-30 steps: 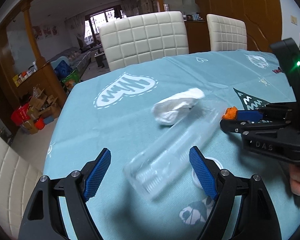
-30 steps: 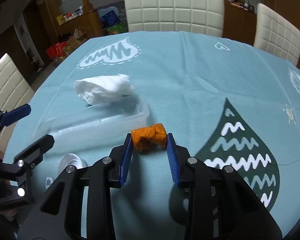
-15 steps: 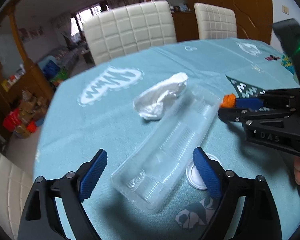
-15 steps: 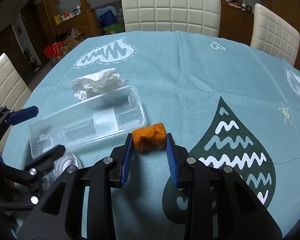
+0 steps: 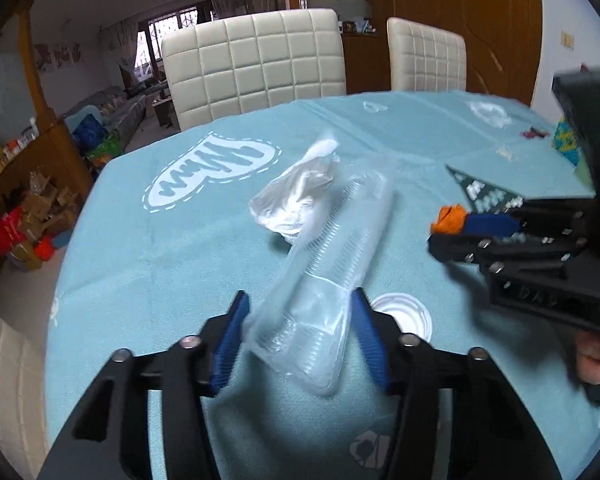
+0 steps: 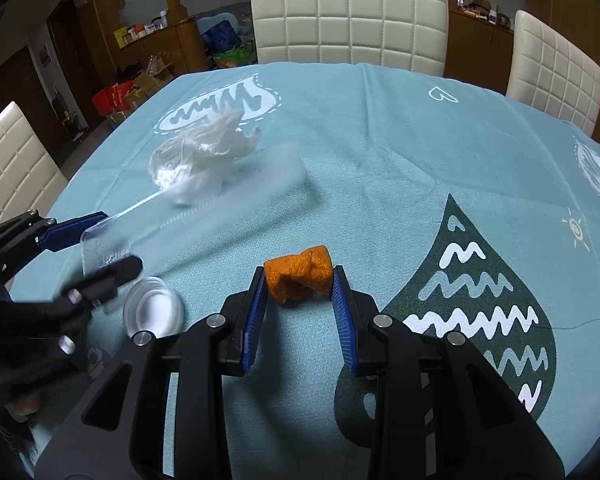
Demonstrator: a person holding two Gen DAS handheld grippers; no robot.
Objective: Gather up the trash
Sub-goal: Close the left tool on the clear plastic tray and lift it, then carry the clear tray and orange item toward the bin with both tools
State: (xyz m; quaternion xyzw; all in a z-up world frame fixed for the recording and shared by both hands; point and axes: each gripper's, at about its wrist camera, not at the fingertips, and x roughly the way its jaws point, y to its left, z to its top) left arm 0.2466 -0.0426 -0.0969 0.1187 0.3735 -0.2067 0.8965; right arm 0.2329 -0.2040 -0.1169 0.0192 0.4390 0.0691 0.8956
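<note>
A long clear plastic tray (image 5: 332,264) lies between the fingers of my left gripper (image 5: 300,320), which is shut on its near end and tilts it up; it shows blurred in the right wrist view (image 6: 204,220). Crumpled white plastic (image 5: 296,196) lies by the tray's far end and also shows in the right wrist view (image 6: 204,156). My right gripper (image 6: 298,292) is shut on an orange scrap (image 6: 300,276) low over the blue tablecloth (image 6: 380,152); the scrap also shows in the left wrist view (image 5: 448,220).
A round clear lid (image 5: 400,316) lies on the cloth just right of my left gripper, also in the right wrist view (image 6: 152,312). White padded chairs (image 5: 256,64) stand around the table's far edge. Boxes and clutter (image 5: 24,232) sit on the floor at left.
My left gripper has closed from wide open onto the clear tray and tipped it up. The right gripper keeps hold of the orange scrap, nearly still.
</note>
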